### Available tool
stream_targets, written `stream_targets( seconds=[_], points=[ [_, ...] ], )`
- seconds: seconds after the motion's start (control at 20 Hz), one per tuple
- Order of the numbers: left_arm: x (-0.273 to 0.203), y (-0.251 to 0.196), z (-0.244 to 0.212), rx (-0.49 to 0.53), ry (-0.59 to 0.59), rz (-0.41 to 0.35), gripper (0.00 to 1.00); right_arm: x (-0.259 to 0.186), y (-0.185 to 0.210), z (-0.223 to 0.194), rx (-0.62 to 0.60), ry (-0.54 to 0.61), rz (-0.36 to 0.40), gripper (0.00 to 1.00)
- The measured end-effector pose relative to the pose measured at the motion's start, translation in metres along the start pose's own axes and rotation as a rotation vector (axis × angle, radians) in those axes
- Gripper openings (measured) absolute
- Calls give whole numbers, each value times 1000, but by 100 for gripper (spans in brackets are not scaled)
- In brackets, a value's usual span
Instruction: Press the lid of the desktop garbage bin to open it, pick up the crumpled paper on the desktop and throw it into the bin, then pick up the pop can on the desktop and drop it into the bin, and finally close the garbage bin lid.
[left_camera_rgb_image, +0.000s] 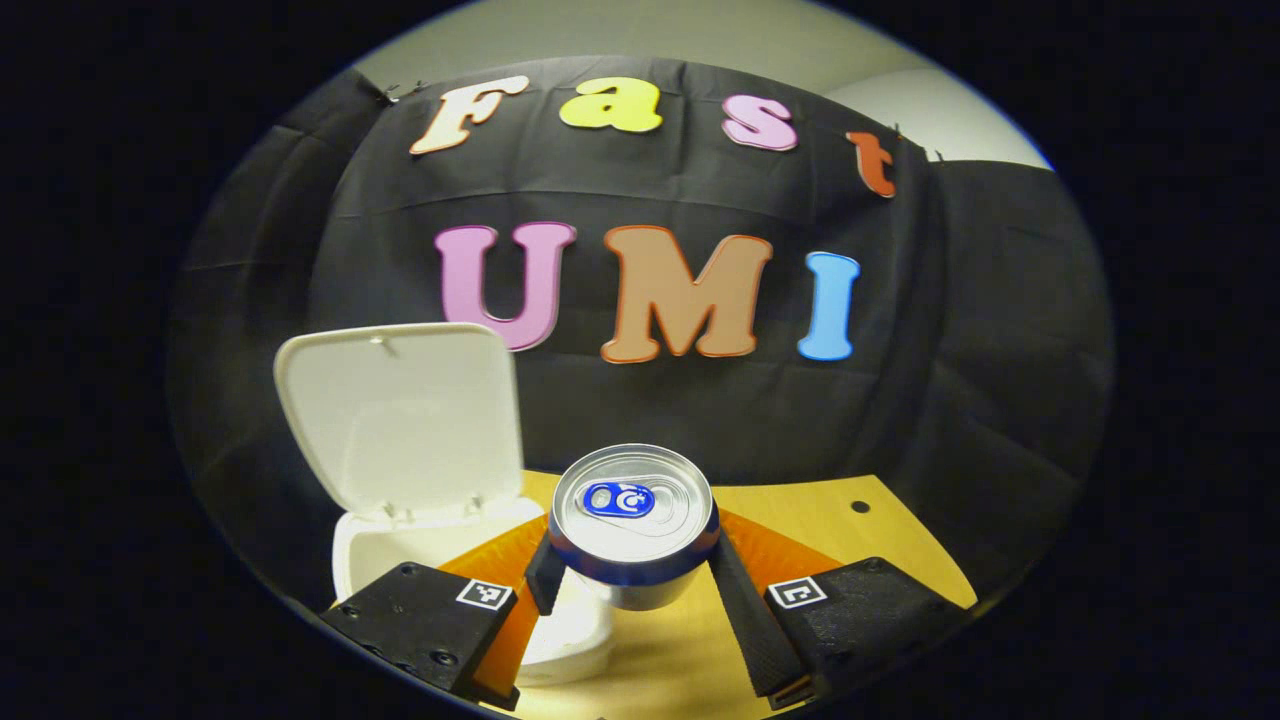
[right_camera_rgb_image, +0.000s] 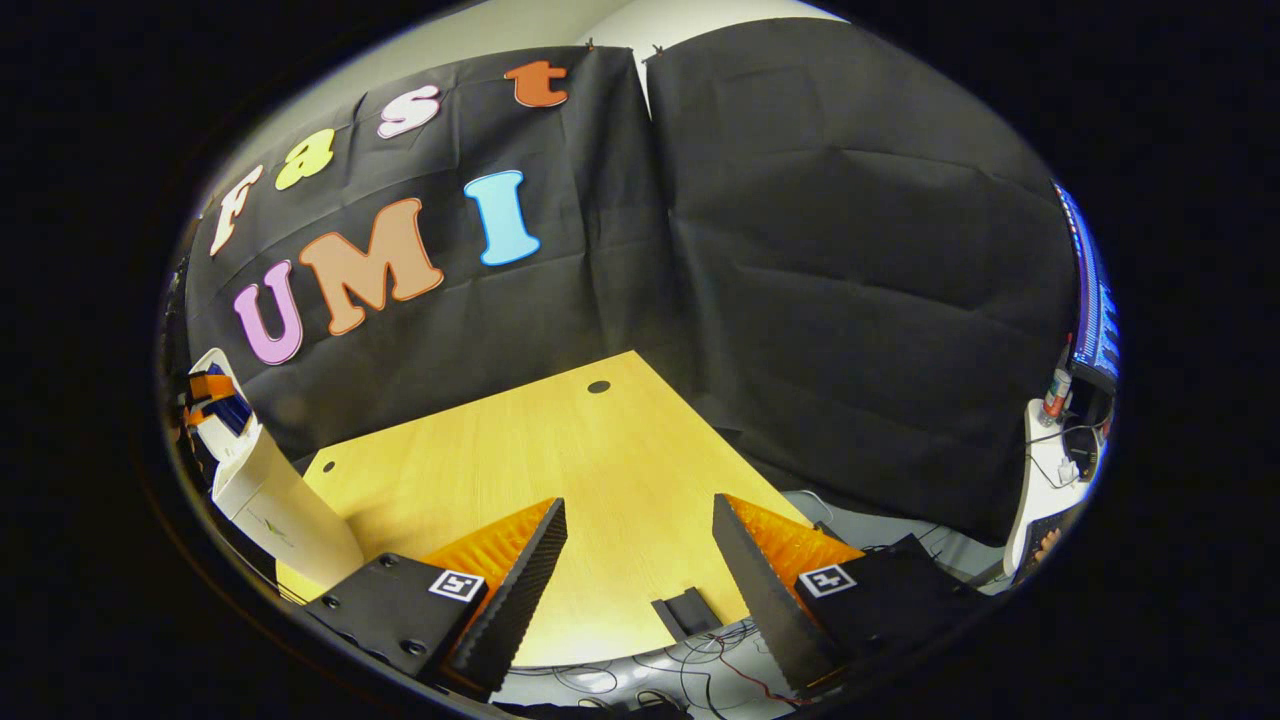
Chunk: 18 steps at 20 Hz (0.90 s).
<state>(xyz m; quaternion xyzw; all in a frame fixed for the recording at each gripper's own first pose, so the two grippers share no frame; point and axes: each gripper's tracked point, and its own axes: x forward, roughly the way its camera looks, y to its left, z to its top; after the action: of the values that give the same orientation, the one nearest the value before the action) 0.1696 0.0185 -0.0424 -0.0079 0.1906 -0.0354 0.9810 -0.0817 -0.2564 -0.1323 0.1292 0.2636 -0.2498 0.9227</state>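
A pop can (left_camera_rgb_image: 634, 525) with a silver top and a blue tab stands upright between my left gripper's (left_camera_rgb_image: 635, 578) fingers, which press on both its sides. It hangs above the table, just right of the white bin (left_camera_rgb_image: 362, 552). The bin's lid (left_camera_rgb_image: 400, 415) stands up, open. In the right gripper view the bin (right_camera_rgb_image: 275, 500) is at the far left, with the can (right_camera_rgb_image: 228, 410) and the other gripper above its top. My right gripper (right_camera_rgb_image: 638, 510) is open over the wooden table (right_camera_rgb_image: 560, 450), with nothing between its fingers.
The table has small round holes (right_camera_rgb_image: 599, 386) near its far edge. Black cloth walls close the back and the right side. Cables (right_camera_rgb_image: 700, 670) and a small black clip (right_camera_rgb_image: 688, 610) lie at the table's near edge. A cluttered desk (right_camera_rgb_image: 1050, 470) stands far right.
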Motion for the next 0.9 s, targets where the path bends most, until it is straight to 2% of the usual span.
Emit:
stream_targets(
  seconds=[0.15,0.2,0.35,0.5,0.55,0.75,0.8,0.85,0.9],
  points=[
    [-3,54,-15,-6,38,105,77,2,5,3,-15,-7,24,94],
    [-5,70,-21,-10,58,133,77,2,7,4,-18,-10,30,97],
    [-13,96,-34,-11,93,194,78,1,8,6,-22,-21,39,97],
    [-21,102,-24,-7,58,204,86,-3,2,4,-16,-20,31,94],
    [-22,103,-22,-6,51,204,87,-3,0,4,-12,-19,27,97],
    [-27,101,-7,-14,37,189,87,-8,-8,3,12,-24,15,94],
    [-28,102,-1,-25,34,188,87,-9,-10,4,14,-28,13,97],
    [-28,101,6,-36,28,184,88,-10,-11,3,13,-28,9,94],
    [-28,102,16,-43,13,180,88,-10,-14,2,11,-28,2,97]
  ],
)
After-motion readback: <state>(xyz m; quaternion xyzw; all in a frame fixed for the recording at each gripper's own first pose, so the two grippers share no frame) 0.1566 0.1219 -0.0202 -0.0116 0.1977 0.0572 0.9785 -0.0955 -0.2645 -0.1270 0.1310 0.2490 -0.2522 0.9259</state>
